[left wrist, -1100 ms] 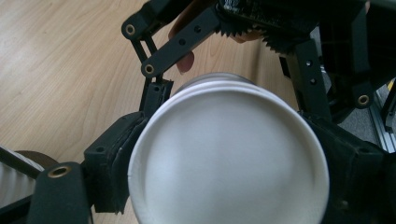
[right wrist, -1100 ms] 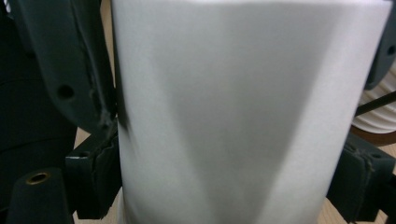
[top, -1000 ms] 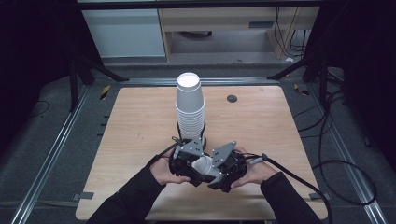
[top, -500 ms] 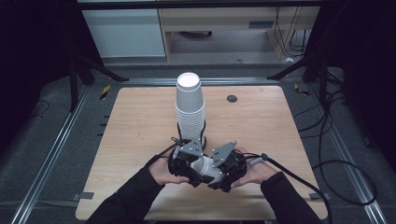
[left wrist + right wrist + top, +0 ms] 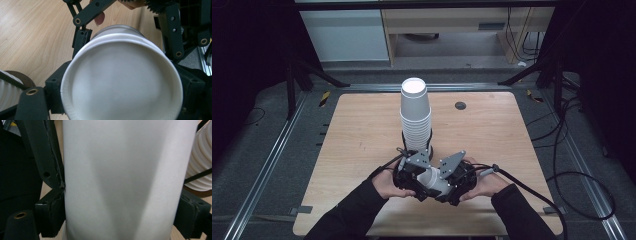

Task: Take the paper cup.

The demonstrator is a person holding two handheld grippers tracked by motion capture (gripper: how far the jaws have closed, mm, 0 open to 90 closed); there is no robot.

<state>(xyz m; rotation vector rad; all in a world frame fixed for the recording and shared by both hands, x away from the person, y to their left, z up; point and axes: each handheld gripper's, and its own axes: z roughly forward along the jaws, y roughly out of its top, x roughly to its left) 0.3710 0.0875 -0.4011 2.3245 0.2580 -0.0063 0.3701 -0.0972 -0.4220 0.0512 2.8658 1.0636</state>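
Observation:
A white paper cup (image 5: 435, 181) lies on its side between both grippers, near the table's front edge. My left gripper (image 5: 416, 176) is shut on it; in the left gripper view the cup's recessed base (image 5: 120, 85) faces the camera between the black jaws. My right gripper (image 5: 454, 178) is shut on the cup's wall (image 5: 125, 177). Behind the base shows a second rim edge (image 5: 117, 28), held by the right gripper's jaws; I cannot tell whether it is a second nested cup. A tall stack of upside-down white cups (image 5: 416, 115) stands just beyond the grippers.
A dark brown ring (image 5: 200, 193) circles the foot of the stack. A small black disc (image 5: 460, 105) lies on the wooden table (image 5: 352, 135) at the far right. Cables (image 5: 562, 165) trail off the right side. Metal rails (image 5: 267, 165) flank the table.

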